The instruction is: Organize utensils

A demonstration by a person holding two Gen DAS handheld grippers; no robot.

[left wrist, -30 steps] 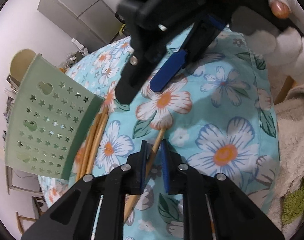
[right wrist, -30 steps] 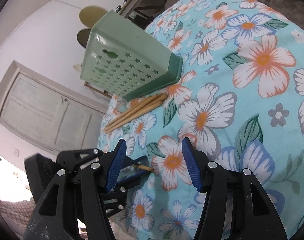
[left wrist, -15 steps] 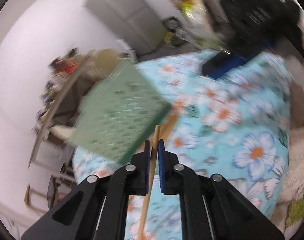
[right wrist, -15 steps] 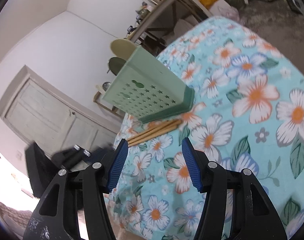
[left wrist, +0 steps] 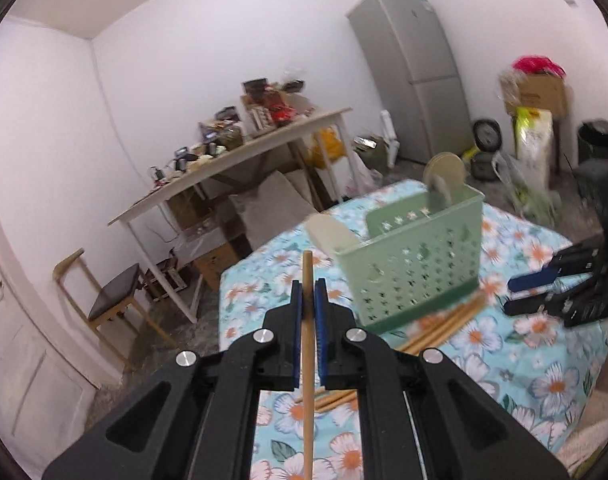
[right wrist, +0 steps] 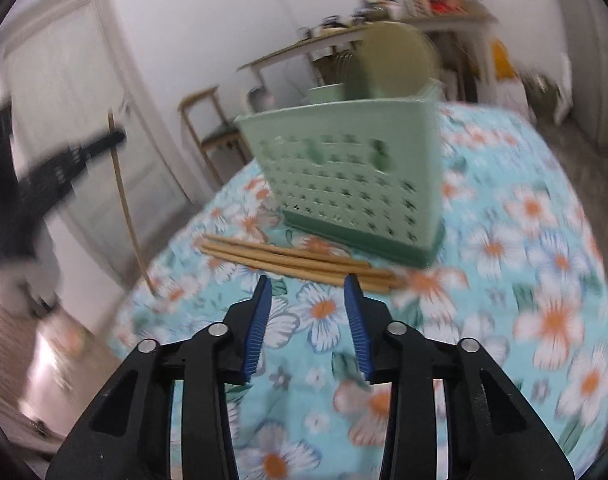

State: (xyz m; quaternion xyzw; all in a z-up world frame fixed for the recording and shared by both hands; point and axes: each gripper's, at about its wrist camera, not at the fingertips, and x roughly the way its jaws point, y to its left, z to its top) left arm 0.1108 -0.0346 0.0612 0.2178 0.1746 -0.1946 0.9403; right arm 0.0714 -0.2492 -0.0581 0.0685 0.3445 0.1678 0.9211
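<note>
Left wrist: chopstick (left wrist: pixel 307 344) stands upright.

The green utensil basket (right wrist: pixel 352 184) stands mid-table on the flowered cloth (right wrist: pixel 544 320) with loose chopsticks (right wrist: pixel 295 260) lying against its near foot, blocking a low approach there, while the cloth toward the near and right edges lies open.
</note>
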